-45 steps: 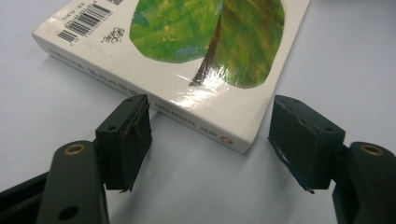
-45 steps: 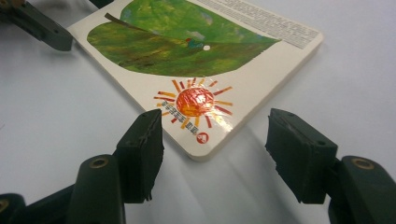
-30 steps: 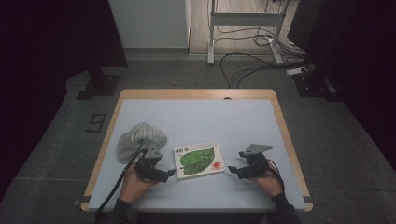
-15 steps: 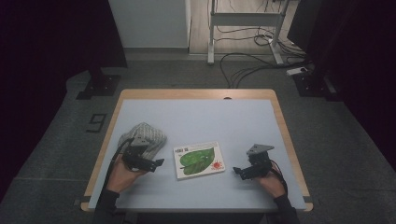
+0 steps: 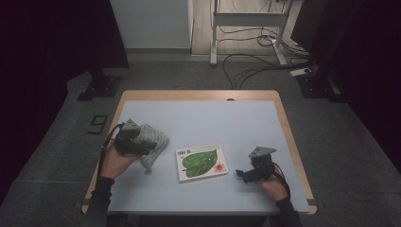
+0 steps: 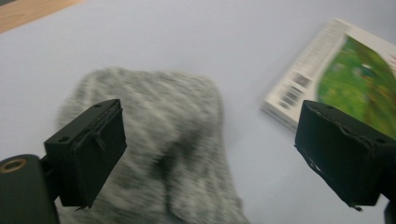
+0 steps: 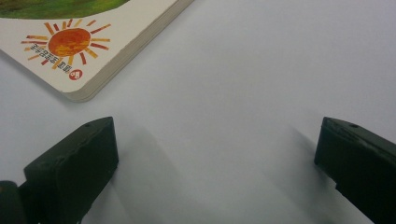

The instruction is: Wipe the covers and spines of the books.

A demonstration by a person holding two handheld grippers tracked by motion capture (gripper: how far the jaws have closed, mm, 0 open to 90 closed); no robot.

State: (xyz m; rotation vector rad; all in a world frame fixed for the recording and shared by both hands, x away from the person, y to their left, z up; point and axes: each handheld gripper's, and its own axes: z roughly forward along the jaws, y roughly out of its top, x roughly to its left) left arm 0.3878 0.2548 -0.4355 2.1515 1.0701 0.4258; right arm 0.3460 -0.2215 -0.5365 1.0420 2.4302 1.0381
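1. While I am hovering the left gripper [image 5: 134,141] over the grey knitted cloth [image 5: 152,142], its jaws are standing wide and have just been closing a little, with the cloth [image 6: 159,154] showing below the gap and neither pad pressing on it.
2. I am keeping the right gripper [image 5: 242,173] low over the blue worktop [image 5: 213,118], just to the right of the picture book [image 5: 202,162]; its jaws are gaping fully, having just been opening, with only bare worktop [image 7: 243,70] between them.
3. I am judging the step in hand as the approach to the cloth, which is lying bunched at the worktop's left side, just left of the book [image 6: 345,79].
4. Next I am expecting to lower the left jaws onto 1 fold and close firmly; the soft knit may slip.
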